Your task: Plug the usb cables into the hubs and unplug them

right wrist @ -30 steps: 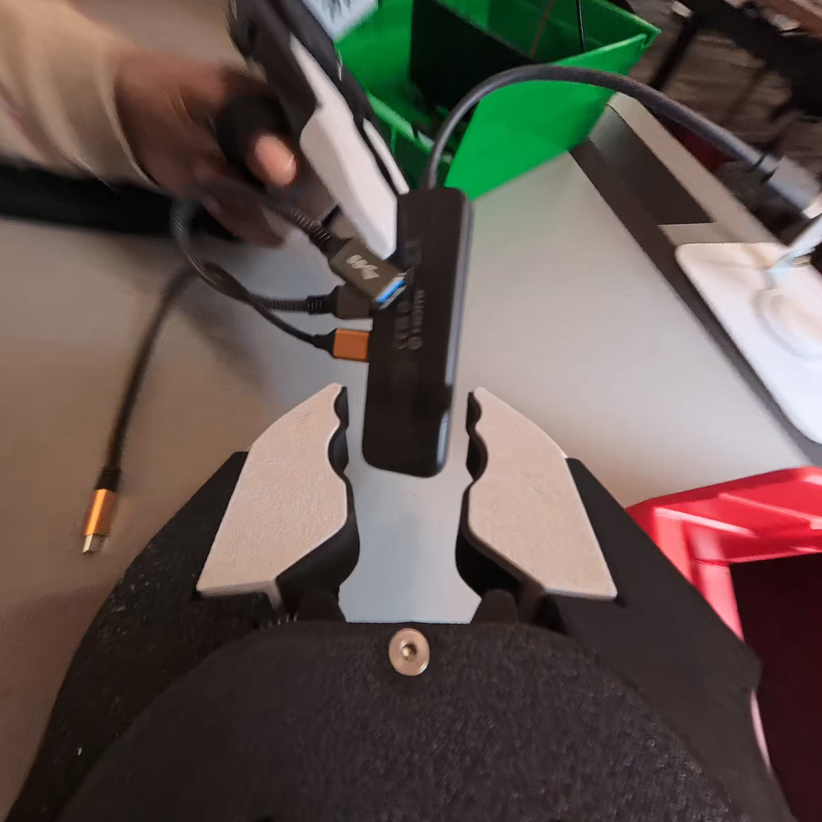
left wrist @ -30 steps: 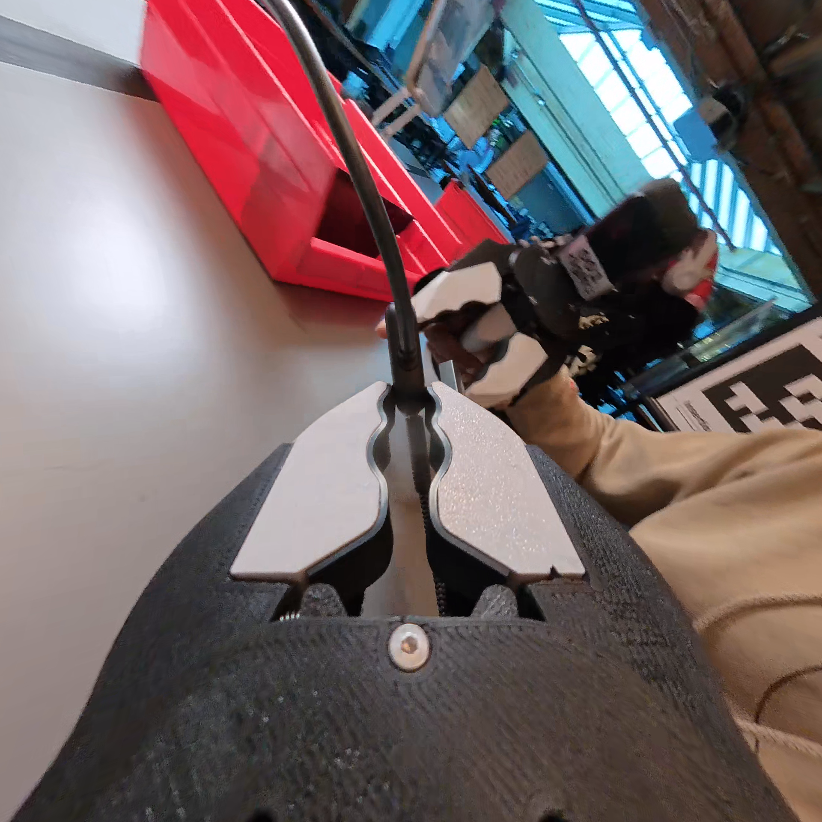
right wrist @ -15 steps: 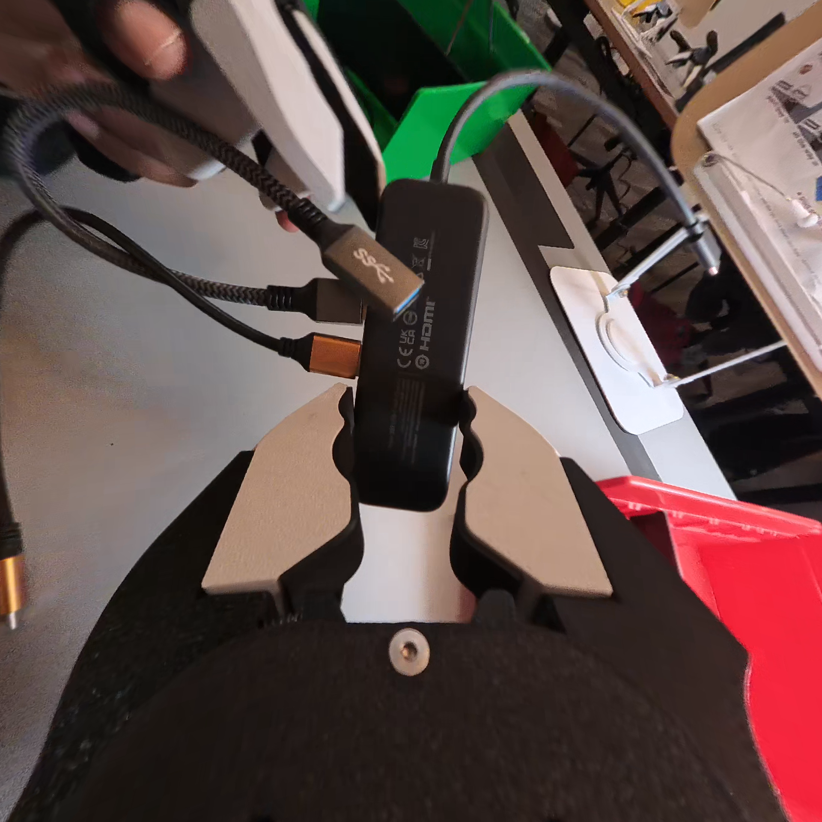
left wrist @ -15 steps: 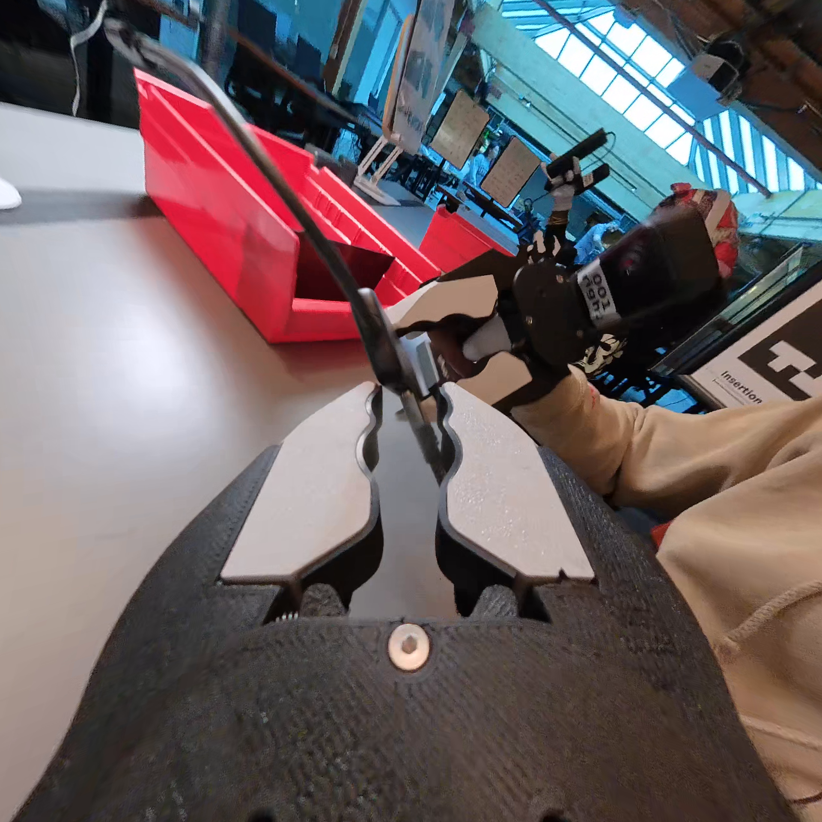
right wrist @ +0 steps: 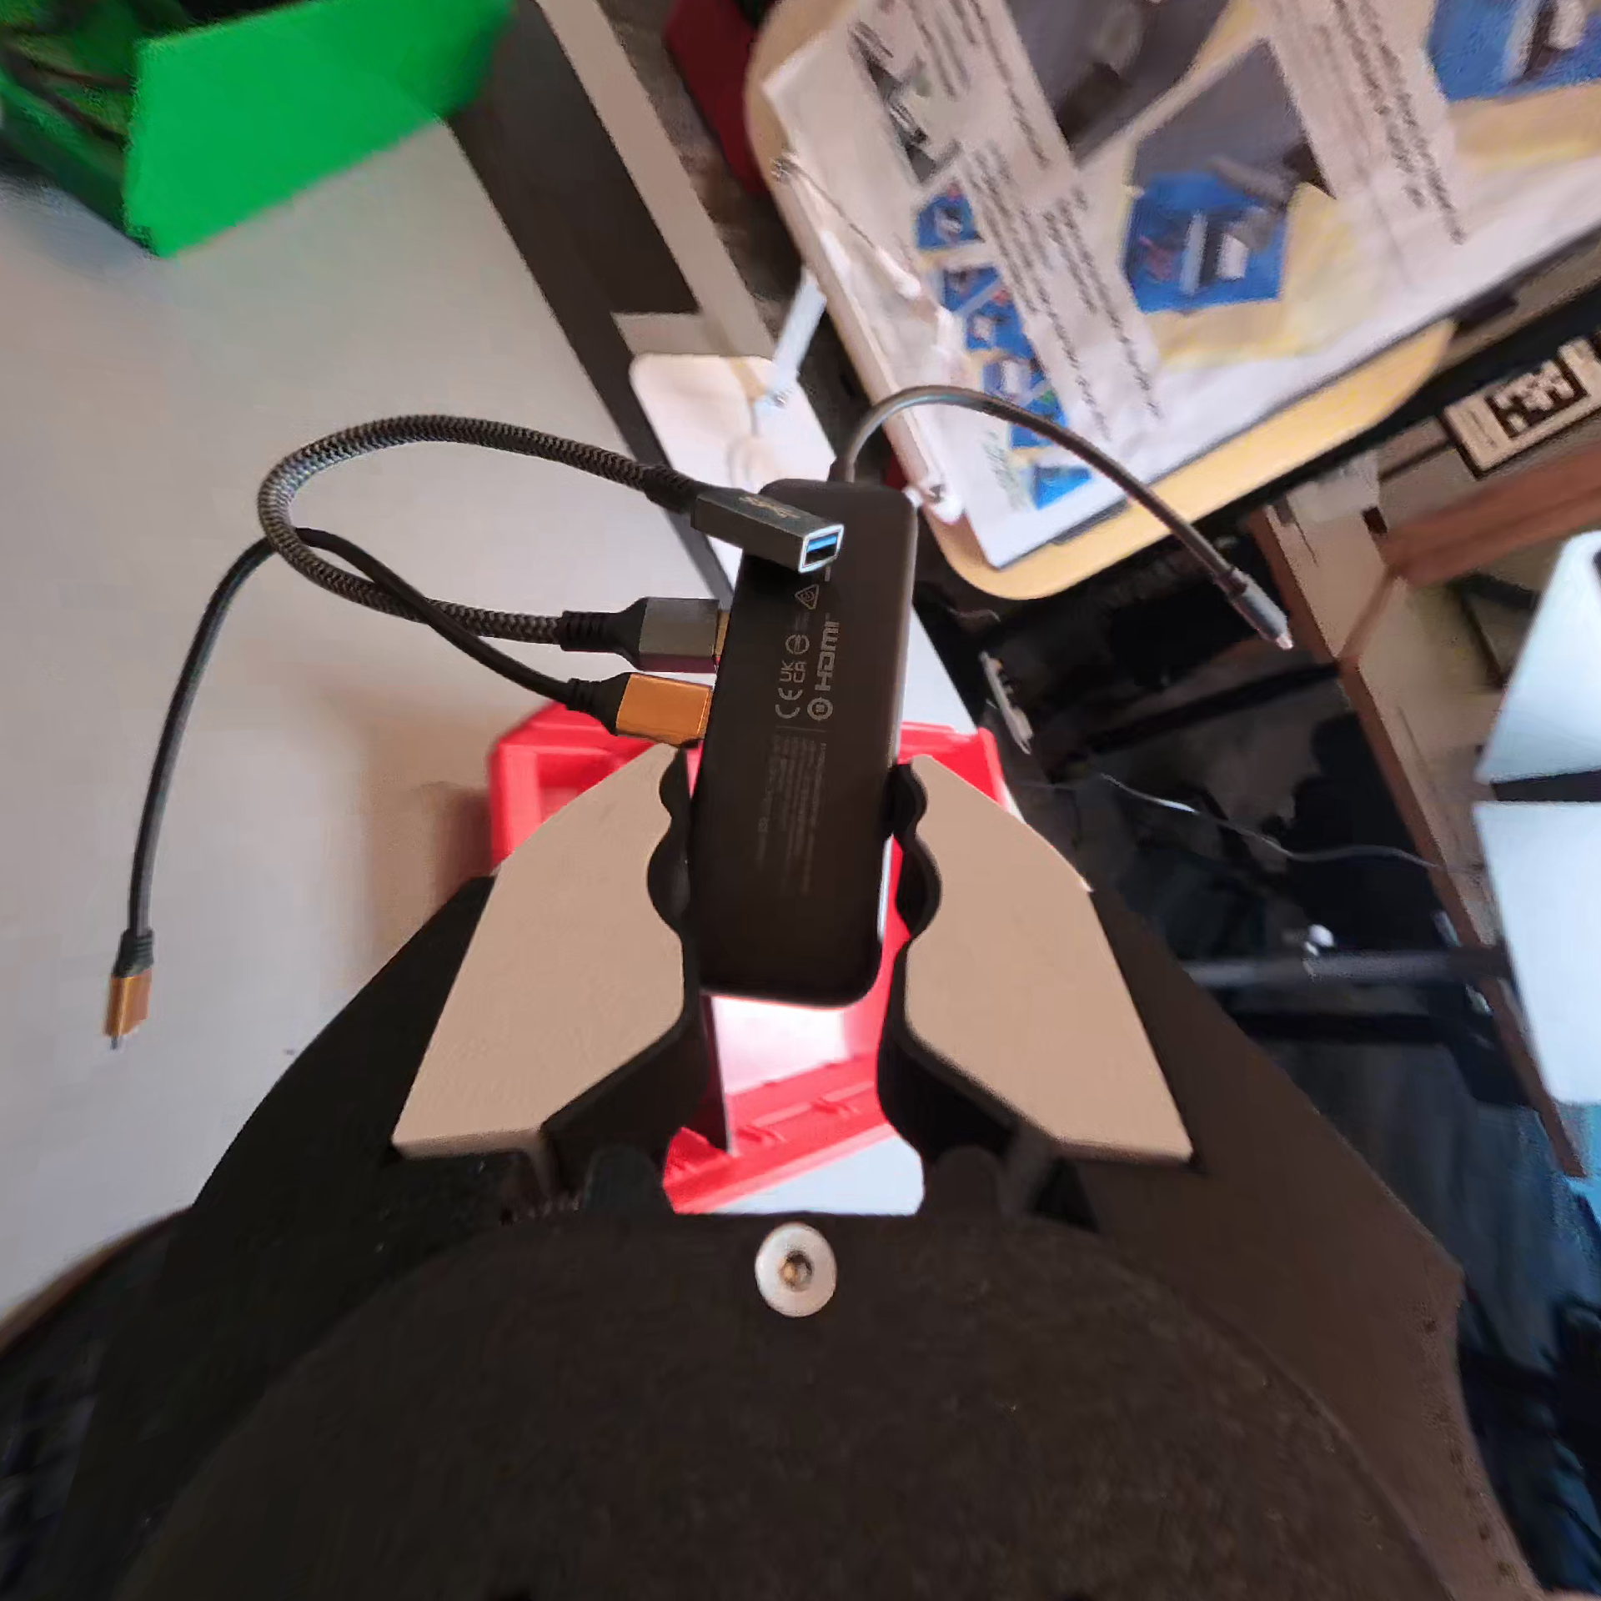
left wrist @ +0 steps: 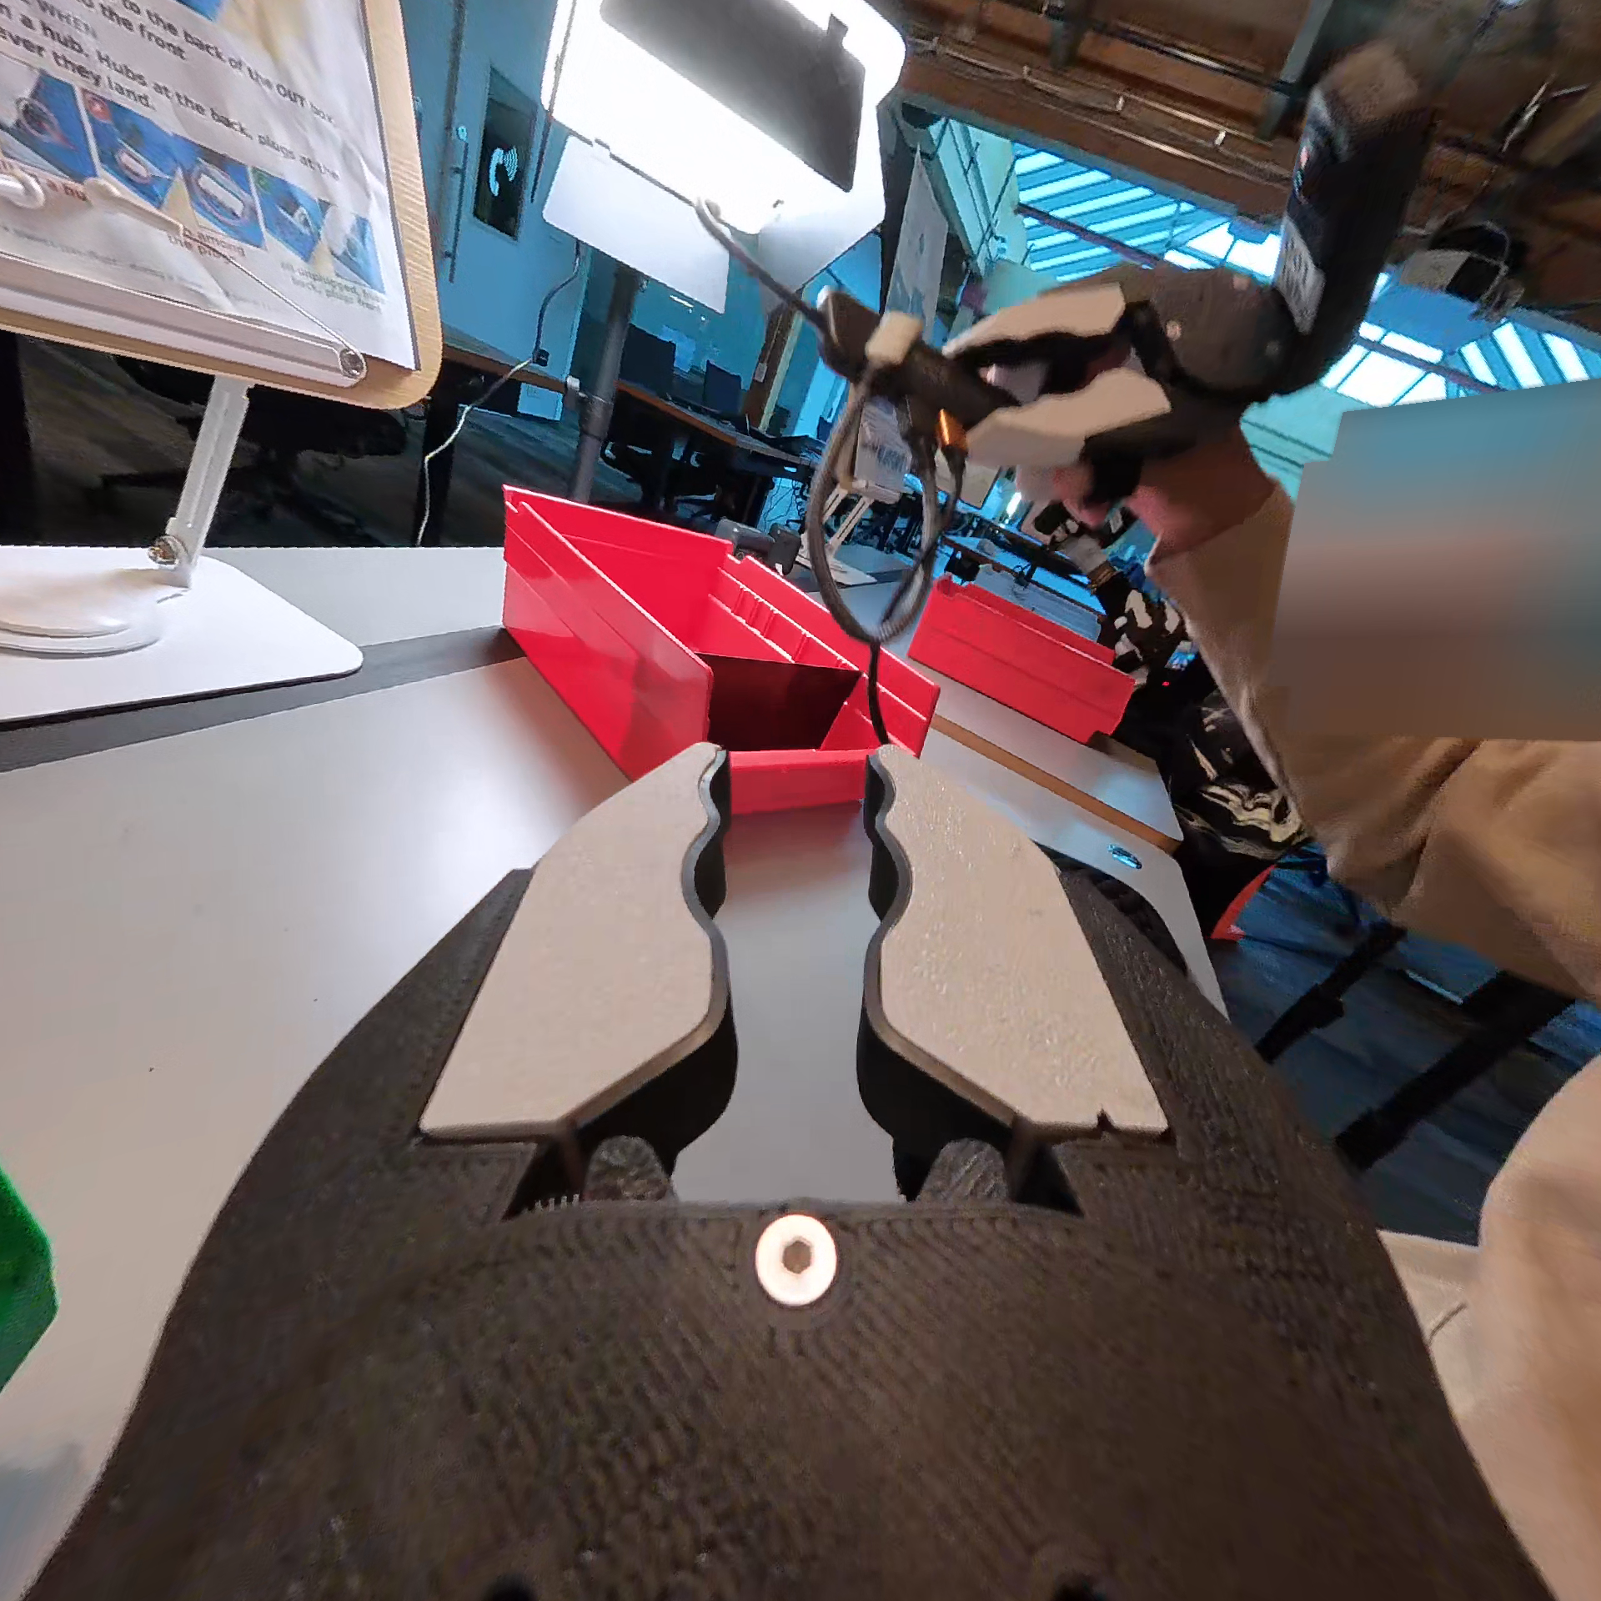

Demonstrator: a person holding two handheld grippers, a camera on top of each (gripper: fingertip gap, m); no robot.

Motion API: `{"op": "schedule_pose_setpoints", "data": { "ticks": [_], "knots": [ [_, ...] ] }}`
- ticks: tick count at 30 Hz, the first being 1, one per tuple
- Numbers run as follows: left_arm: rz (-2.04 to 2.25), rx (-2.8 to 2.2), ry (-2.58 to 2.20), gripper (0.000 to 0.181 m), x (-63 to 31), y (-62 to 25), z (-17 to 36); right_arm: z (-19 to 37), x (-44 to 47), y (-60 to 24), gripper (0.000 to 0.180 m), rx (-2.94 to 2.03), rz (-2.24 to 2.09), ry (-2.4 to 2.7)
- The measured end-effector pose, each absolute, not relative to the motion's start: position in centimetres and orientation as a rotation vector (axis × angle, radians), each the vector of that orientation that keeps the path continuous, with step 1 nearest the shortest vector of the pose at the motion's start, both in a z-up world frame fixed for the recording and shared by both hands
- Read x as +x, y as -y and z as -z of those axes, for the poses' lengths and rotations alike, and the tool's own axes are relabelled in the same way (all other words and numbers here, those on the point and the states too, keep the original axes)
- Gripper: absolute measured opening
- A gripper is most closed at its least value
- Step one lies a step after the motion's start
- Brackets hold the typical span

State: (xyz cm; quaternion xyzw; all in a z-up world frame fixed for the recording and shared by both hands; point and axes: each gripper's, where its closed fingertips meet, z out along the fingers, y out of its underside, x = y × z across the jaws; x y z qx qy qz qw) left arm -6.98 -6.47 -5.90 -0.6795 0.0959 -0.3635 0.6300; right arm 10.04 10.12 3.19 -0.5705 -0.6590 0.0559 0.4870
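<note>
gripper (right wrist: 790, 853) clamping black hub (right wrist: 797, 736), cables (right wrist: 450, 520) attached

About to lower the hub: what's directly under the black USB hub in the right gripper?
Below the black USB hub, held in the right gripper, is the open red plastic bin; its visible interior looks empty. Hub and fingers hide the rest of it.

The hub (right wrist: 801, 736) is held between the fingers of the right gripper (right wrist: 793, 823), raised above the bin (right wrist: 762, 1118), which is seen below it through the finger gap. Two cable plugs (right wrist: 667, 671) are seated in the hub's left side, and a third connector (right wrist: 771, 537) is laid across its far end. In the left wrist view, the bin (left wrist: 624, 624) is set on the table (left wrist: 217, 866) just beyond the left gripper (left wrist: 793, 780), with the document stand (left wrist: 173, 554) to the left behind it. The right gripper (left wrist: 1031, 381) is held above and to the right of the bin.
</note>
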Motion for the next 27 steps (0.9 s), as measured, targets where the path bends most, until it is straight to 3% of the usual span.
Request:
{"op": "schedule_pose_setpoints", "data": {
  "ticks": [8,18,27],
  "knots": [
    [0.828,-1.589,-0.248,0.026,-6.4,6.3,6.9,-8.3,14.2,-20.8,0.046,-1.456,0.222,1.403],
    [0.824,-1.635,-0.282,0.025,-5.6,6.1,8.2,9.7,13.0,-25.2,0.046,-1.947,-0.114,1.469],
    [0.808,-1.66,-0.303,0.025,-5.6,5.8,9.0,16.8,14.7,-28.1,0.045,-2.115,0.1,1.566]
  ]
}}
